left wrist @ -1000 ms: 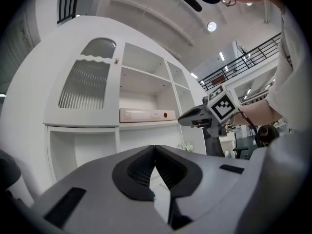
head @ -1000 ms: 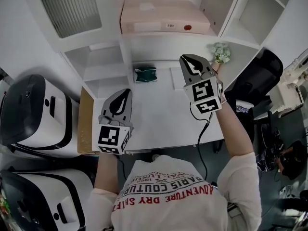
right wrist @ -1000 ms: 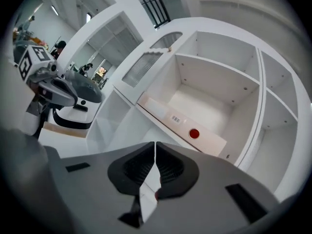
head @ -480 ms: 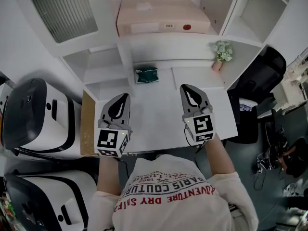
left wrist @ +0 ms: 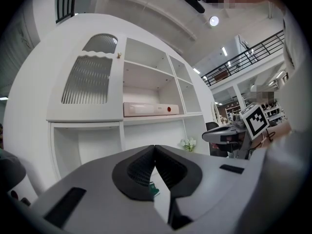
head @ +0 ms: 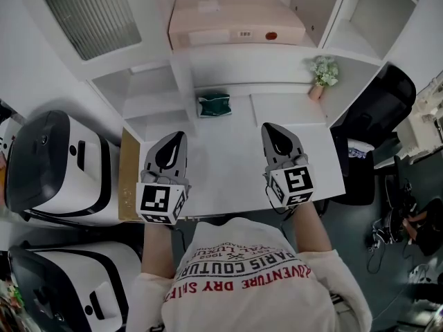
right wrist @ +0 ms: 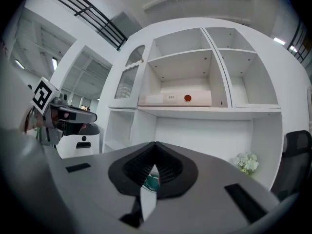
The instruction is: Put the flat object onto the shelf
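A flat pink box point(head: 235, 21) lies on the white shelf point(head: 277, 54) above the desk; it also shows in the left gripper view point(left wrist: 146, 109) and the right gripper view point(right wrist: 175, 99). My left gripper point(head: 176, 138) hovers over the desk's front left, its jaws shut and empty point(left wrist: 155, 147). Level with it at the front right is my right gripper point(head: 273, 128), also shut with nothing in it point(right wrist: 155, 144). A small green object point(head: 213, 105) rests at the back of the desk, beyond both grippers.
A small pot of pale flowers point(head: 323, 71) stands at the desk's back right corner. White machines with black lids point(head: 55, 161) sit to the left, a black chair point(head: 377, 106) to the right. A ribbed-glass cabinet door point(head: 90, 12) is at the upper left.
My right gripper drew back from near the flowers at the back right to the desk's front, level with the left one. The left gripper barely moved.
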### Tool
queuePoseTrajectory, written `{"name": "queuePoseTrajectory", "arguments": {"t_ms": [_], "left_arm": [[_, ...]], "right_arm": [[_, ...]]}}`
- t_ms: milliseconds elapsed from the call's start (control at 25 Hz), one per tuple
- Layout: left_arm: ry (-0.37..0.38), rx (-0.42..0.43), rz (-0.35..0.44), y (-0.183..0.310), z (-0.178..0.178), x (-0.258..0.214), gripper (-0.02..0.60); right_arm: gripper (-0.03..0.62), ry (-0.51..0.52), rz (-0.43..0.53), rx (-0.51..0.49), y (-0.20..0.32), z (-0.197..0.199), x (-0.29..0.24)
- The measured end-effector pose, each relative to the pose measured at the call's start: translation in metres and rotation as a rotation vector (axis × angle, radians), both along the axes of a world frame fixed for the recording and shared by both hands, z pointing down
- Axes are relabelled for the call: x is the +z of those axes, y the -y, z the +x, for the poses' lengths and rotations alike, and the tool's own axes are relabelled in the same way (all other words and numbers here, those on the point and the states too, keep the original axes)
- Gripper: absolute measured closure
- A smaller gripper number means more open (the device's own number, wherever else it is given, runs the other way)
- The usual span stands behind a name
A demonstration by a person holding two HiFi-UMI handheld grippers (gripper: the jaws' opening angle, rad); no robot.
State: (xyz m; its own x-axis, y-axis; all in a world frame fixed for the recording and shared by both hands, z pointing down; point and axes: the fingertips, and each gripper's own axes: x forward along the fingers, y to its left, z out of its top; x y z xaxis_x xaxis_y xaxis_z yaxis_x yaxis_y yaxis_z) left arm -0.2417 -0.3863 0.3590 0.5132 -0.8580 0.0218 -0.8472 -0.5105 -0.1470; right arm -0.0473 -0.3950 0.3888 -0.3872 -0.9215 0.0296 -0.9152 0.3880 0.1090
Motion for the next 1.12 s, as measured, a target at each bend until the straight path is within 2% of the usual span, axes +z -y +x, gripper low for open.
{"name": "queuePoseTrajectory", "arguments": {"t_ms": [280, 440, 800, 1120], "left_arm": [[-0.009, -0.012, -0.004, 0.002, 0.002, 0.000, 0.568], [-0.010, -0.009, -0.006, 0.000, 0.005, 0.001, 0.568], [-0.015, -0.014, -0.043, -0.002, 0.010, 0.012, 0.568], [-0.013, -0.001, -0.042, -0.004, 0.017, 0.013, 0.568]], "right_arm": [[0.568, 0.006, -0.026, -0.017, -0.002, 0.000, 0.000], [0.568, 0.061, -0.022, -0.038, -0.006, 0.000, -0.004], [0.568, 0.011, 0.000, -0.037, -0.011, 0.001, 0.002], [0.568, 0.004, 0.011, -0.040, -0.014, 0.006, 0.002]]}}
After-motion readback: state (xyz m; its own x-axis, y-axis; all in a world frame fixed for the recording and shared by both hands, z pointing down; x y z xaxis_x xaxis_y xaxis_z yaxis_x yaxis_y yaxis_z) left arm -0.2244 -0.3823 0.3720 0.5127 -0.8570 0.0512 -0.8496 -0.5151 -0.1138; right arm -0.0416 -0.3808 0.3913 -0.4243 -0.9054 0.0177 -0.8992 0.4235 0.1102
